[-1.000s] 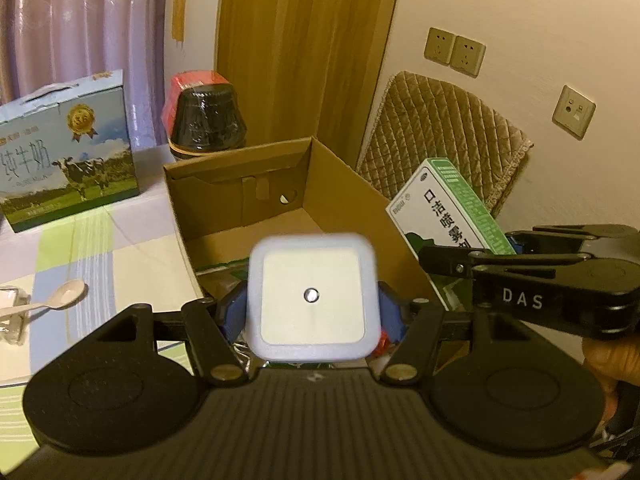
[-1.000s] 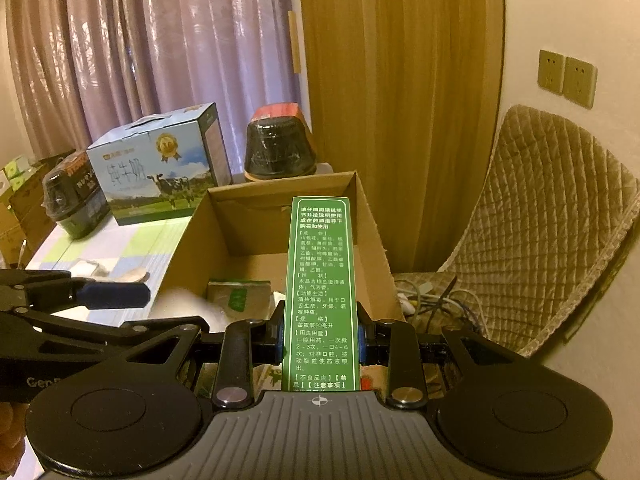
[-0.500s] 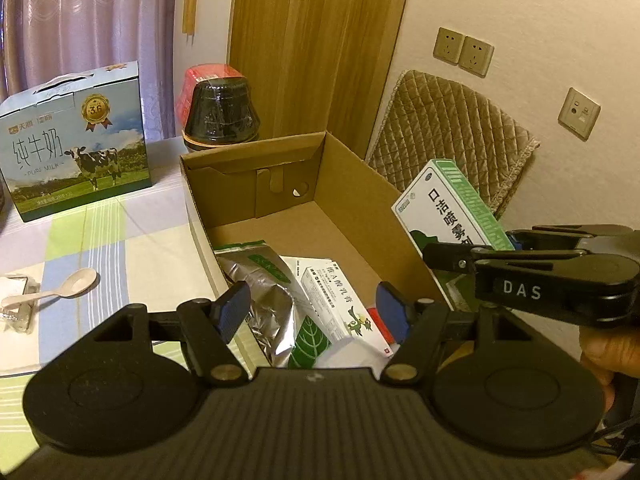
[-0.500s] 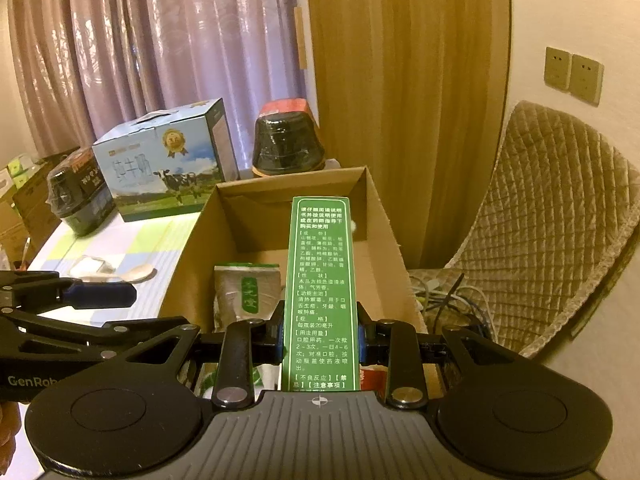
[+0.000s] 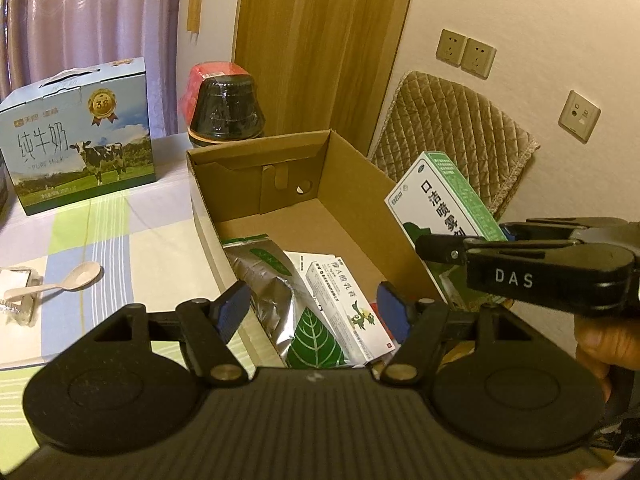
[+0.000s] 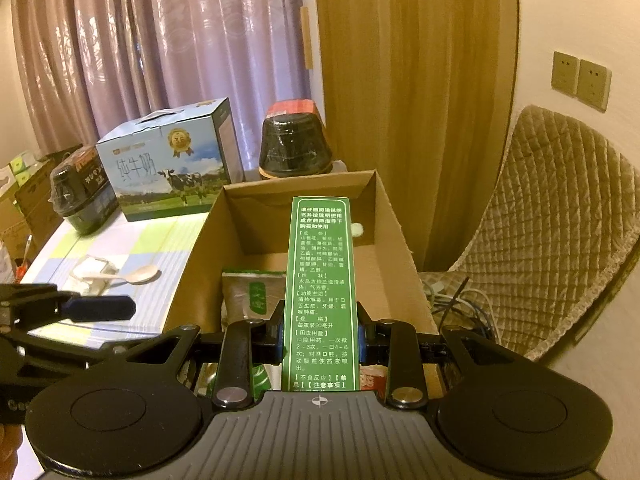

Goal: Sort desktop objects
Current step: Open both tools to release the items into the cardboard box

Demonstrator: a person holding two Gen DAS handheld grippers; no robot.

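My left gripper (image 5: 314, 310) is open with nothing in it, its jaws having just spread over the cardboard box (image 5: 356, 184). My right gripper (image 6: 319, 334) squeezes the tall green medicine box (image 6: 320, 292) above that box (near the right wall). If I let go too far right, I think it could hit the wall and fall off the desk (image 5: 120, 232).

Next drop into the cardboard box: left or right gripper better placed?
Right. The right gripper is clamped on the green medicine carton, poised above the cardboard box. The left gripper is open, with nothing between its fingers.
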